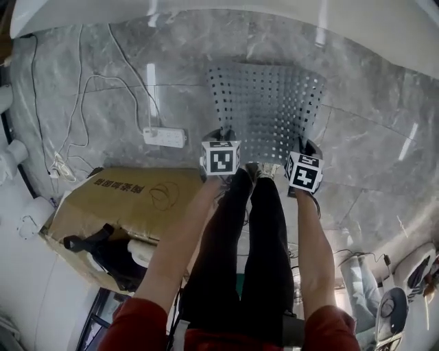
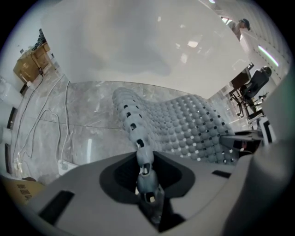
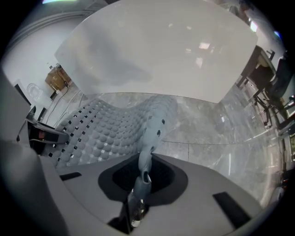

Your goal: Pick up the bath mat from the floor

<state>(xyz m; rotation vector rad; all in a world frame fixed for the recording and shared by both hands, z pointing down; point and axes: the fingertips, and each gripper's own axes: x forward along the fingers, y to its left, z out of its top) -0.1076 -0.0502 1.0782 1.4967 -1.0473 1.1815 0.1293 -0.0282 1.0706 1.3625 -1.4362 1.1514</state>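
Between the left gripper's [image 2: 147, 196] jaws, 1 bobbly corner of the grey bath mat [image 1: 267, 103] is getting clamped tight, and the right gripper [image 3: 138, 203] is pinching the other near corner the same way. Both grippers are pointing almost straight down, side by side, with the mat sagging between them and sloping away ahead toward the marble floor [image 1: 116, 89] by the white tub [image 1: 219, 14]. Off to the left gripper's left, a power strip [image 1: 164, 137] is lying on the tiles, with a cardboard box [image 1: 123, 199] sitting nearer the person.
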